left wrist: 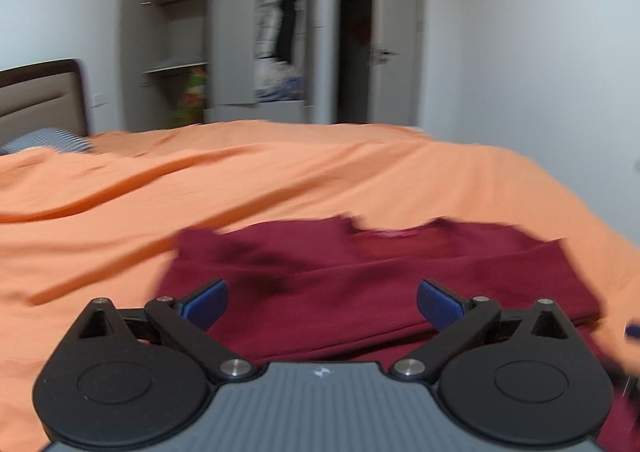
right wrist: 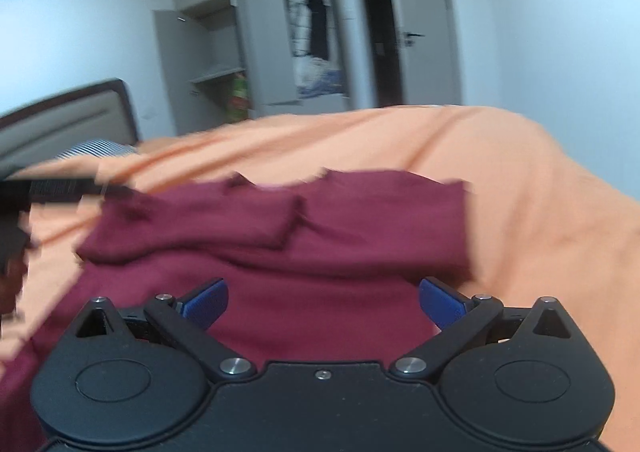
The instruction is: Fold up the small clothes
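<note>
A dark red small shirt (left wrist: 360,272) lies on the orange bedcover, its sleeves folded in over the body and its neckline away from me. In the right wrist view the same shirt (right wrist: 320,236) fills the middle, a folded sleeve lying across its upper left. My left gripper (left wrist: 322,306) is open above the shirt's near part, blue pads wide apart and nothing between them. My right gripper (right wrist: 323,306) is open too, hovering over the shirt's lower half. The left gripper's dark body (right wrist: 48,187) shows blurred at the left edge of the right wrist view.
The orange bedcover (left wrist: 280,179) spreads wide with long creases. A brown padded headboard (left wrist: 40,99) and a striped pillow (left wrist: 48,141) are at the far left. Behind the bed stand a grey wardrobe (left wrist: 240,51) with open doors and an open room door (left wrist: 392,39).
</note>
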A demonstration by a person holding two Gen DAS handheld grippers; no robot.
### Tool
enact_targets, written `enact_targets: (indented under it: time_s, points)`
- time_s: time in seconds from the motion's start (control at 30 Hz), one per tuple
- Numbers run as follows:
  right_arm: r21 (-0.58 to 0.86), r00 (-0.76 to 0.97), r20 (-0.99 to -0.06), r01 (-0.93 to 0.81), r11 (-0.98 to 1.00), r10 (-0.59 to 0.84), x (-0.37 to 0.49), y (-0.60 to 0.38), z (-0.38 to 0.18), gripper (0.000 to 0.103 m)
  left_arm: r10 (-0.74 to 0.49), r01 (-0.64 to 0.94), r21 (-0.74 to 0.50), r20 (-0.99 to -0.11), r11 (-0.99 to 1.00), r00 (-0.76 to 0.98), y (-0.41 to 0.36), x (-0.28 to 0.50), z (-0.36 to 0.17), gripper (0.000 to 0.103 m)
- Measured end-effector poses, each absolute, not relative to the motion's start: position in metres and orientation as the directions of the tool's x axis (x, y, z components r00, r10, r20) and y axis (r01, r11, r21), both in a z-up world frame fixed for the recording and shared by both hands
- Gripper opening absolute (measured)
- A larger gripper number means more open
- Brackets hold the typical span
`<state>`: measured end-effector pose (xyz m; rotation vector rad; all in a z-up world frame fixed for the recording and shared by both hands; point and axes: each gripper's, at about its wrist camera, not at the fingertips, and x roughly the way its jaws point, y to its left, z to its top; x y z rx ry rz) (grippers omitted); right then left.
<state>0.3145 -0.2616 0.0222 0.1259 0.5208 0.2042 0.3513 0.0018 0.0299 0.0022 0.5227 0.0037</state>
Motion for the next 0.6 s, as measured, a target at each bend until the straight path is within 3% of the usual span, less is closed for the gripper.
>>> enact_targets:
  time_s: [0.13,0.3,0.33,0.37,0.43,0.47,0.6]
  points:
    - [0.21,0.823,-0.487,-0.213,0.954,0.291,0.372,-0.237,0.023,0.09,0.115,-0.114,0.035,-0.53,0.993,0.84,0.05,0.341,0.017,0.103]
    - [0.288,0.775,-0.556,-0.161,0.944,0.301,0.442,-0.223,0.008,0.077,0.197,-0.207,0.048,-0.565,0.977,0.801,0.1,0.329,0.001,0.103]
    - [0.29,0.761,-0.579,-0.142,0.946,0.292,0.454,-0.22,0.004,0.067,0.202,-0.218,0.041,-0.571,0.975,0.796,0.107,0.327,-0.001,0.103]
    - [0.289,0.755,-0.593,-0.125,0.949,0.28,0.461,-0.218,0.002,0.04,0.203,-0.226,0.032,-0.575,0.974,0.792,0.114,0.324,-0.002,0.103]
    - [0.26,0.751,-0.612,-0.103,0.96,0.246,0.47,-0.215,0.004,0.011,0.198,-0.232,0.015,-0.577,0.973,0.792,0.122,0.321,-0.003,0.103]
    - [0.256,0.759,-0.6,-0.115,0.96,0.251,0.47,-0.215,0.009,0.001,0.195,-0.23,0.011,-0.575,0.973,0.795,0.125,0.32,-0.002,0.103]
    - [0.29,0.845,-0.469,-0.129,0.948,0.258,0.457,-0.234,0.051,0.001,0.169,-0.198,0.01,-0.568,0.98,0.805,0.124,0.323,-0.005,0.103]
